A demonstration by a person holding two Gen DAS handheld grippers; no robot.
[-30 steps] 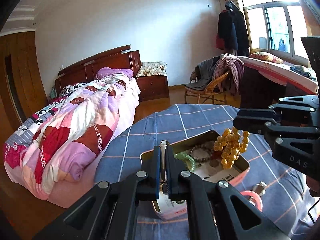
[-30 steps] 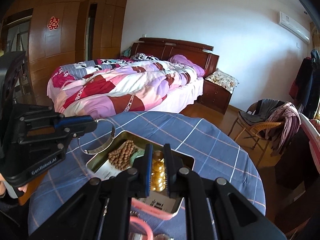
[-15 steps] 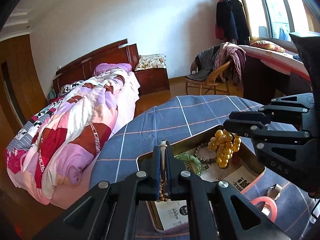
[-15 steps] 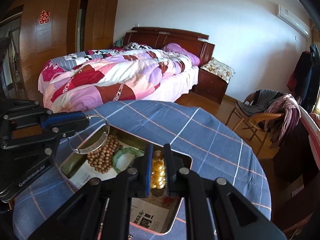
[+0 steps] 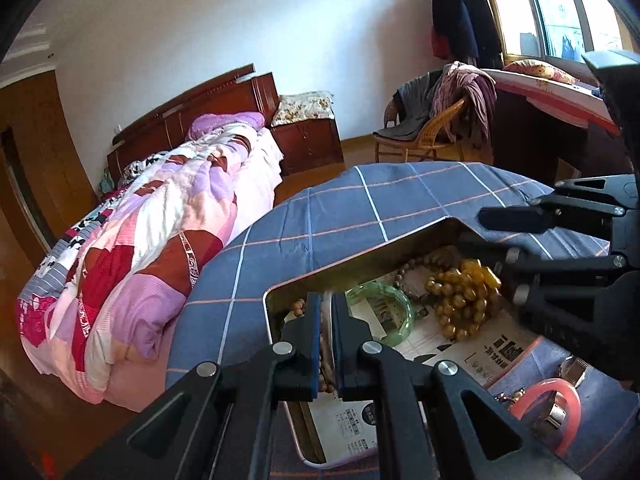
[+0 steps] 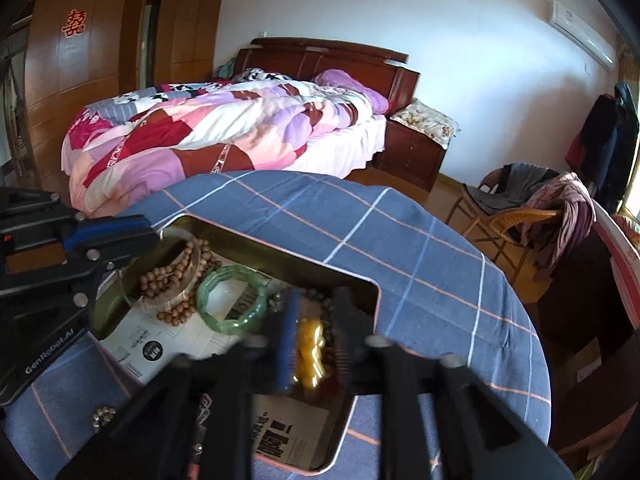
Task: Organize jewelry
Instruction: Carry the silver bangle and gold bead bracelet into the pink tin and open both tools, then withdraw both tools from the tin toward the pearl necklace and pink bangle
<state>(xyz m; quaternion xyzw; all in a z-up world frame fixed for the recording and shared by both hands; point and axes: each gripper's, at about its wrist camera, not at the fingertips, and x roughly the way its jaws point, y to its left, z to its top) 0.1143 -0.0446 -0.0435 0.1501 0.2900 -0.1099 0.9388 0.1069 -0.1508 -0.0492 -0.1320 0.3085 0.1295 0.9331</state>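
Bedroom table: left hand-held gripper (image 5: pixel 328 320) clamps silver bangle (image 5: pixel 327 332); right hand-held gripper (image 6: pixel 316 344), tilted down, just opening, amber beads (image 6: pixel 310 354) between.

1. We see the right gripper (image 6: pixel 316 344) motion-blurred in its own view; whether its pads touch the amber bead string (image 6: pixel 310 354) between them cannot be told.
2. The left gripper (image 5: pixel 328 344) covers most of the silver bangle (image 5: pixel 327 332) it clamps; only a thin edge shows.
3. The tin (image 5: pixel 360 256) is partly covered by both grippers' bodies.
4. The pink ring (image 5: pixel 560 408) is cut off behind the right gripper's body.
5. The print on the tin's paper lining (image 6: pixel 280 436) is too blurred to read.
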